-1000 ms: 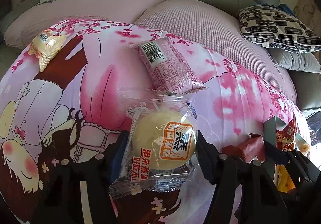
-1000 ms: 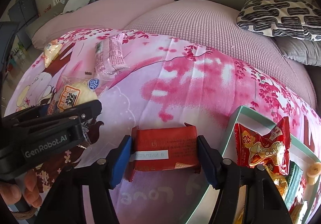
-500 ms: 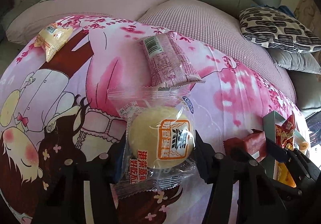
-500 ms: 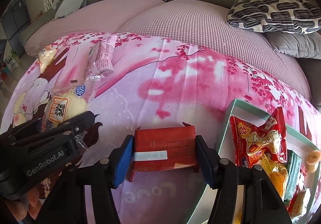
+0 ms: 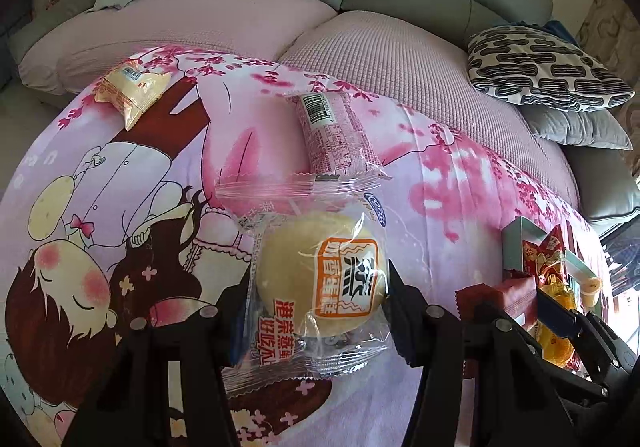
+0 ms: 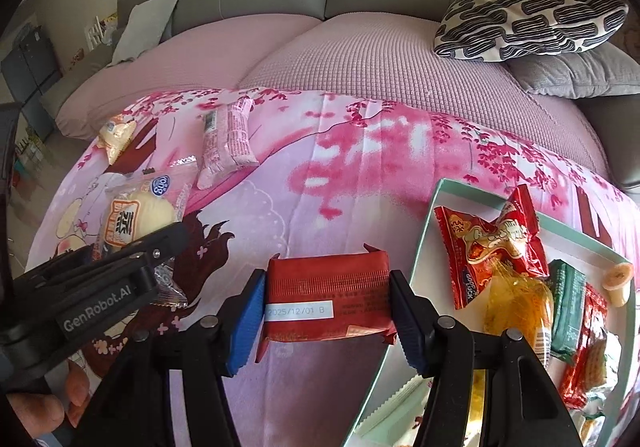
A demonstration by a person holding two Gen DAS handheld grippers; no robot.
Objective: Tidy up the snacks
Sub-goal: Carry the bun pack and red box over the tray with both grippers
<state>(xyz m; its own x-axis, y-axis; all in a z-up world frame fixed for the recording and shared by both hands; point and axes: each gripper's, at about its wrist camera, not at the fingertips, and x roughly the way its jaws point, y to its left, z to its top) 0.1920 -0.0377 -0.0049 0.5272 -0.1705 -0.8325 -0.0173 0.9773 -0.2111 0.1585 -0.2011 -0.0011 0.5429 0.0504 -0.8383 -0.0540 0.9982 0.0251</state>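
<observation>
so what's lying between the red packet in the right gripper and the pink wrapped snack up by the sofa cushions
Nothing: in the right wrist view, only bare pink blanket stretches between the red packet and the pink snack.

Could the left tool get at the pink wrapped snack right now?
Probably not yet: the left tool is clamped on the steamed cake packet. The pink wrapped snack lies just beyond on the blanket, nothing between.
</observation>
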